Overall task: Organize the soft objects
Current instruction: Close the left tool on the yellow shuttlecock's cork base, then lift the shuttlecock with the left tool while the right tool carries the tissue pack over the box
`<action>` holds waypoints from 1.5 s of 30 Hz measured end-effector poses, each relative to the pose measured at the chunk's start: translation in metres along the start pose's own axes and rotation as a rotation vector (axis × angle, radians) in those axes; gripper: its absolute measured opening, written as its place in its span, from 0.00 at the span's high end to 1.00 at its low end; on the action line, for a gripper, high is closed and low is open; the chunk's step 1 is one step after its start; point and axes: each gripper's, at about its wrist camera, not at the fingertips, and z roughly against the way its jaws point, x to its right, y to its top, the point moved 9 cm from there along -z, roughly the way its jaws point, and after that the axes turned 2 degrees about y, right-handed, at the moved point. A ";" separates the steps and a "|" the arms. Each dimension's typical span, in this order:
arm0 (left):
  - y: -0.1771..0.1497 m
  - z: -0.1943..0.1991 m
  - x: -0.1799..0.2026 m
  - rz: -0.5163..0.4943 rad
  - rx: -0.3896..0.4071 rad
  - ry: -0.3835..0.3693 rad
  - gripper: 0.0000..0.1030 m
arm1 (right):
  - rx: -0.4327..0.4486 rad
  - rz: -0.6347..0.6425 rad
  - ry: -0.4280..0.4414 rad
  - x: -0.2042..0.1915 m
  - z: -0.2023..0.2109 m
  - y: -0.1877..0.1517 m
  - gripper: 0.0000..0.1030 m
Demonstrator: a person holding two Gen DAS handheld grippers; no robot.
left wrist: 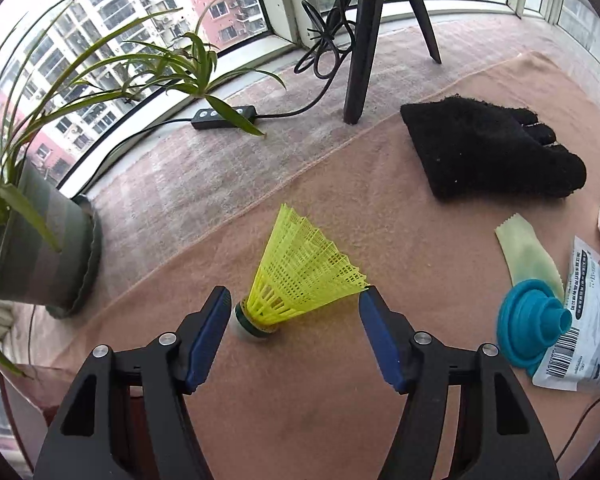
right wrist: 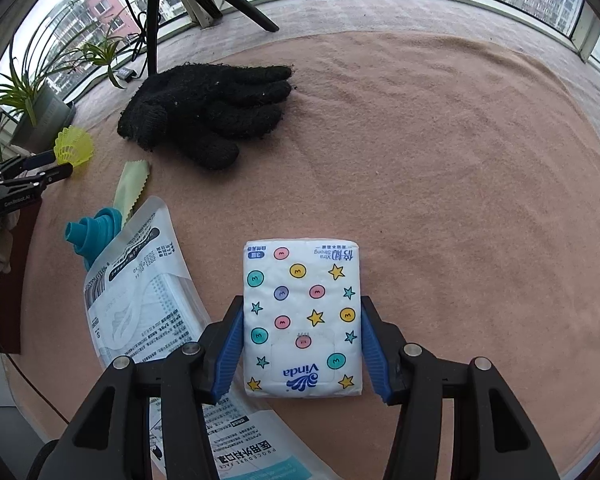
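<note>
Pickup step: left tongs (left wrist: 296, 308) spread open around shuttlecock (left wrist: 300, 276) near table's left edge, right tongs (right wrist: 302, 344) flanking tissue pack (right wrist: 302, 320) mid-table, grip uncertain; next, likely squeeze gently.

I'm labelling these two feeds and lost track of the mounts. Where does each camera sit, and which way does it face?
Left wrist: on the left gripper, looking forward along its open blue-padded fingers at the yellow shuttlecock, window and potted plant beyond.
Right wrist: on the right gripper, looking over the tissue pack between its fingers.
Shared: black glove, teal funnel, mask packet.
</note>
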 end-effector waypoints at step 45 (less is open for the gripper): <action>-0.030 0.015 0.016 0.193 0.014 -0.199 0.75 | 0.008 0.002 0.016 0.000 0.001 -0.004 0.54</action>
